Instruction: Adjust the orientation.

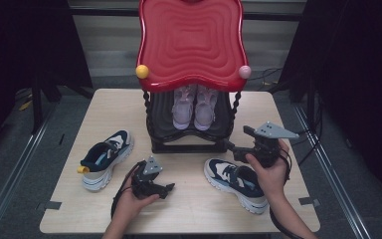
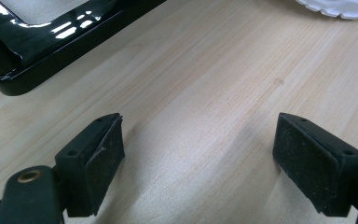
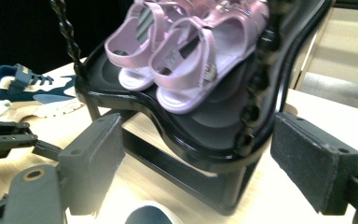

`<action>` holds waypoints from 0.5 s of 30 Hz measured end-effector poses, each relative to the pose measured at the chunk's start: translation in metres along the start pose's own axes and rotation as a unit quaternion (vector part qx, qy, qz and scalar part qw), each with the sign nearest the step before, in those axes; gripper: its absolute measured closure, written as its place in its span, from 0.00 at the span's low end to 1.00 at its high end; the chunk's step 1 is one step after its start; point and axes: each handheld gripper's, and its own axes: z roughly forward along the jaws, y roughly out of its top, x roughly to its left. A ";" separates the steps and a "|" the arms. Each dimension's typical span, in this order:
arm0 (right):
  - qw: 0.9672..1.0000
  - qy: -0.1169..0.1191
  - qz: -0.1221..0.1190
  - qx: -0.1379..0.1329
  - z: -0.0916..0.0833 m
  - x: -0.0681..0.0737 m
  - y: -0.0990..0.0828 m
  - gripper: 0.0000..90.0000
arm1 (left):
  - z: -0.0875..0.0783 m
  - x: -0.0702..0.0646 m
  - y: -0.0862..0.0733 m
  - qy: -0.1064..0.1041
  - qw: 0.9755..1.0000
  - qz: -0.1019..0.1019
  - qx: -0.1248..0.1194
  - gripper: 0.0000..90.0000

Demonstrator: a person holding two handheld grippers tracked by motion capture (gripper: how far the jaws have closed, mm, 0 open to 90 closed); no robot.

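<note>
A two-tier shoe rack [image 1: 189, 142] with a red wavy top shelf [image 1: 190, 42] stands at the back middle of the worktop [image 1: 189, 209], and it serves as the landmark here. A pair of lilac sandals [image 1: 194, 107] already sits on the rack's black lower shelf. Two navy-and-white sneakers lie on the worktop in front of the rack: the left sneaker [image 1: 104, 158] off its front left corner, the right sneaker [image 1: 236, 183] off its front right corner.

The left hand-held gripper [image 1: 169, 188] rests low on the worktop in front of the rack, between the two sneakers, its jaws spread wide and empty over bare wood in the left gripper view [image 2: 200, 158]. The right hand-held gripper [image 1: 231, 147] hovers just beside the rack's front right corner, above the right sneaker's heel end; it too is released, holding nothing, and looks at the lower shelf [image 3: 205, 121].

By my reading, the step in hand is an approach: neither sneaker is grasped yet. The next move likely calls for the right hand-held gripper to drop onto the right sneaker, close on its collar or side wall, and lift it toward the rack, whose open red shelf seems the probable spot.
</note>
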 end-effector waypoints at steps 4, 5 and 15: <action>1.000 -0.006 0.001 0.007 -0.005 -0.009 -0.004 0.18 | 0.000 0.000 0.000 0.000 1.000 0.000 0.000 0.18; 1.000 -0.007 -0.001 0.007 -0.006 -0.011 -0.005 0.18 | 0.000 0.000 0.000 0.000 1.000 0.000 0.000 0.18; 1.000 -0.021 0.004 0.015 -0.020 -0.035 -0.016 0.18 | 0.000 0.000 0.000 0.000 1.000 -0.001 0.000 0.18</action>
